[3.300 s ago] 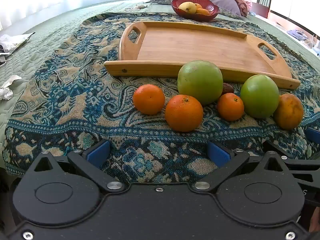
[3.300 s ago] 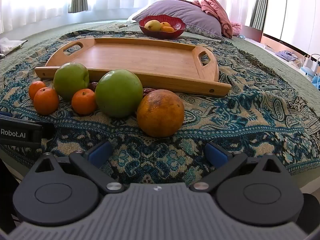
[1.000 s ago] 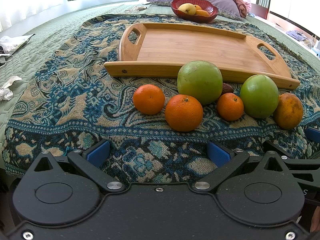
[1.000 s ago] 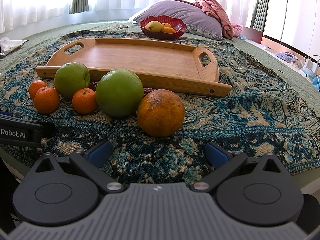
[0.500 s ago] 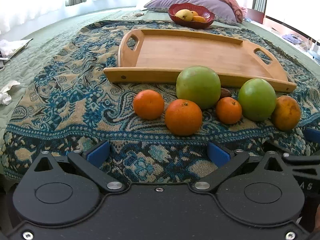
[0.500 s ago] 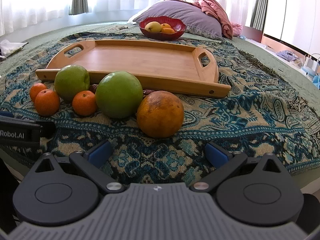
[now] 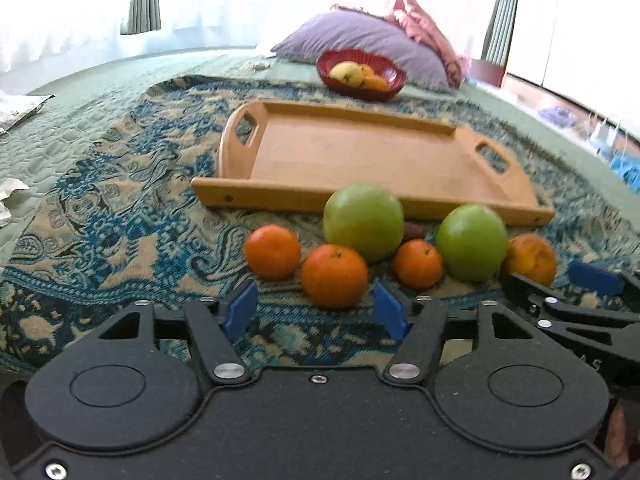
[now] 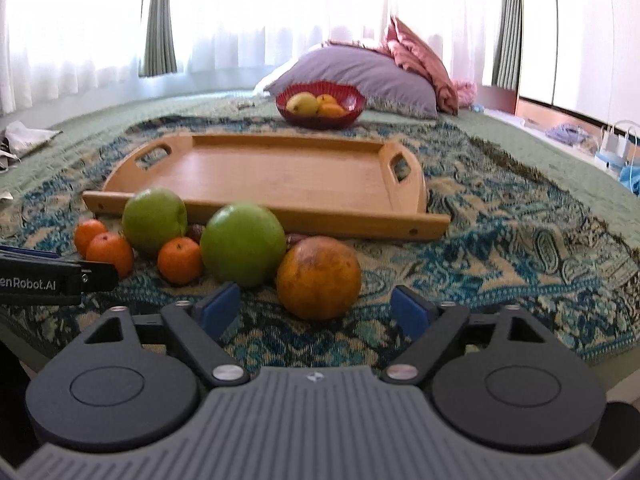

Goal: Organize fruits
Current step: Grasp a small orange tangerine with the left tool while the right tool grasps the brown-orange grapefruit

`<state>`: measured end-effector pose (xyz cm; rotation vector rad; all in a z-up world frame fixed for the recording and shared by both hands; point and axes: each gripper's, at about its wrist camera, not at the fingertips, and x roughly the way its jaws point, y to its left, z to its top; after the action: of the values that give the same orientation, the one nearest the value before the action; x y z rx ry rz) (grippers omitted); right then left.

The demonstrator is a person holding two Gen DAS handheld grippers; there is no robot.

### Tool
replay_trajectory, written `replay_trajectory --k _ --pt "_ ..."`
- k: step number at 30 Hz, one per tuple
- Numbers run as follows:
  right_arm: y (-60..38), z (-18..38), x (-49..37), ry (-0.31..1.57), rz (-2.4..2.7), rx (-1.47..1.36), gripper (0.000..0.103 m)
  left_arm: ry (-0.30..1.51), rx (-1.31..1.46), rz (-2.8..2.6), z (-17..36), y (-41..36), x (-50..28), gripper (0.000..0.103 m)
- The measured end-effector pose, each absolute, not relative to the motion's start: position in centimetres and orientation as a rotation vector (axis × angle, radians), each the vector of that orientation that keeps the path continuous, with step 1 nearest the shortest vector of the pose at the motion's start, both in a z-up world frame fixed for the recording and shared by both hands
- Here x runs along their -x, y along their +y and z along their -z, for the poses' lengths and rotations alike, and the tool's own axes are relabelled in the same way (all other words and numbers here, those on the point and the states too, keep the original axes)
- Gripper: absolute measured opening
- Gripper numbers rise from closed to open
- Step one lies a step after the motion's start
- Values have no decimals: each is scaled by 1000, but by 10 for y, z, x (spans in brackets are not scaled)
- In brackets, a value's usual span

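My left gripper [image 7: 314, 312] and right gripper [image 8: 316, 312] have just been closing, still empty, before the tray [image 7: 360, 156], so picking begins.

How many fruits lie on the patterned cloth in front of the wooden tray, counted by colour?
Green fruits: 2
Small bright orange fruits: 3
Large dull orange fruit with brown patches: 1
Total: 6
Something small and dark brown shows behind them; what it is I cannot tell, so it is not counted.

In front of the wooden tray [image 7: 360, 156] we count three small oranges [image 7: 334, 275], two green apples [image 7: 363, 221] and one large mottled orange [image 8: 319, 277].
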<state>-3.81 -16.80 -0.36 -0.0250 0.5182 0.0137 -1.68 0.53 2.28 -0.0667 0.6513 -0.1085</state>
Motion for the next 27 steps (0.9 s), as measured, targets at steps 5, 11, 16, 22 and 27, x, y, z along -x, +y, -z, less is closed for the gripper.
replay_trajectory --k 5,11,16,22,27 --pt "-164 1 38 483 -25 53 77 628 48 131 -21 -1 16 49" --pt "-166 5 32 483 -13 52 70 591 9 147 -19 -8 21 47" --pt "-165 9 33 476 -13 62 70 589 3 150 -14 -9 19 46" --pt "-165 12 32 466 -10 70 70 565 -8 163 -11 -10 20 46" --pt "-167 15 30 475 -5 64 70 561 -3 165 -9 -9 18 45"
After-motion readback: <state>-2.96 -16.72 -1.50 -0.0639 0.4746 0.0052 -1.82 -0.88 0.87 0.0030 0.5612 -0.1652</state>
